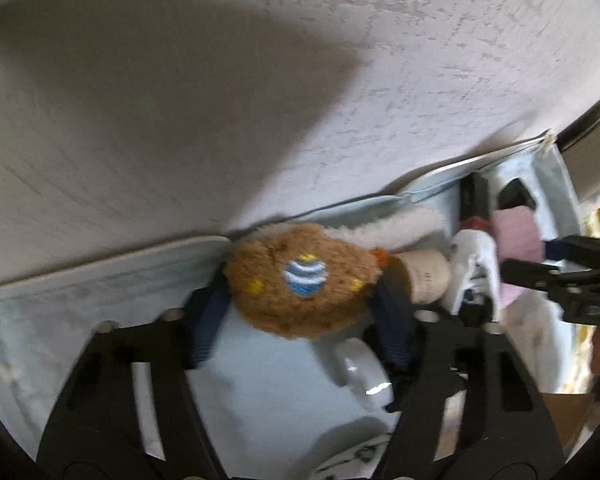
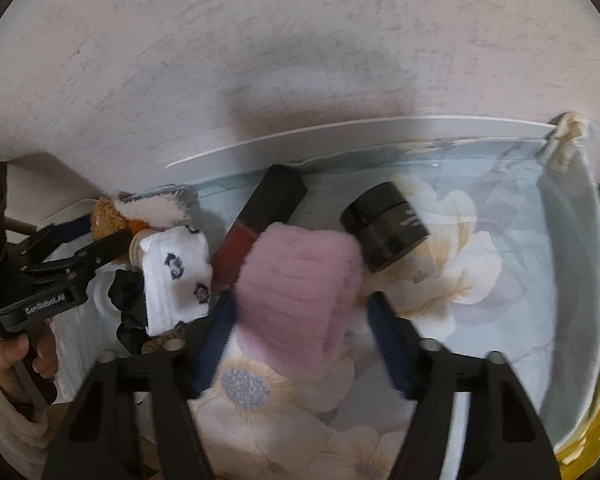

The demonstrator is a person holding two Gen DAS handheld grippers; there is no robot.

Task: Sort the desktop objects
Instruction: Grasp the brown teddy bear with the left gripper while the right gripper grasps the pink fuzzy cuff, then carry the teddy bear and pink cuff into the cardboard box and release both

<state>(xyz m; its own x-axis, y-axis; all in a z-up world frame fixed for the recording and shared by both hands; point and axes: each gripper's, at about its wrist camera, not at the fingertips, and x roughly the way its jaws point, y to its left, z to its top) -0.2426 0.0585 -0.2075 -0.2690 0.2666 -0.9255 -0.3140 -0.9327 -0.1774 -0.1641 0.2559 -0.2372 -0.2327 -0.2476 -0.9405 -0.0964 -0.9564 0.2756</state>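
Note:
My left gripper (image 1: pixel 300 300) is shut on a brown plush toy (image 1: pixel 300 280) with a blue-and-white emblem, held over a white mug (image 1: pixel 360 372) in the pale blue box. My right gripper (image 2: pixel 300 308) is shut on a pink fluffy cloth (image 2: pixel 300 288) over the floral floor of the box. Beside it lie white patterned socks (image 2: pixel 176 276), a dark red lip gloss tube (image 2: pixel 256 220) and a black jar (image 2: pixel 388 224). The left gripper also shows in the right wrist view (image 2: pixel 108 240), with the plush toy (image 2: pixel 106 216).
The fabric box wall (image 2: pixel 572 240) rings the objects; its rim (image 1: pixel 100 268) lies against a grey textured wall. A beige bottle (image 1: pixel 428 276) and white fluffy item (image 1: pixel 400 224) lie by the plush. A black scrunchie (image 2: pixel 128 300) lies left of the socks. The right gripper shows at the left view's right edge (image 1: pixel 548 276).

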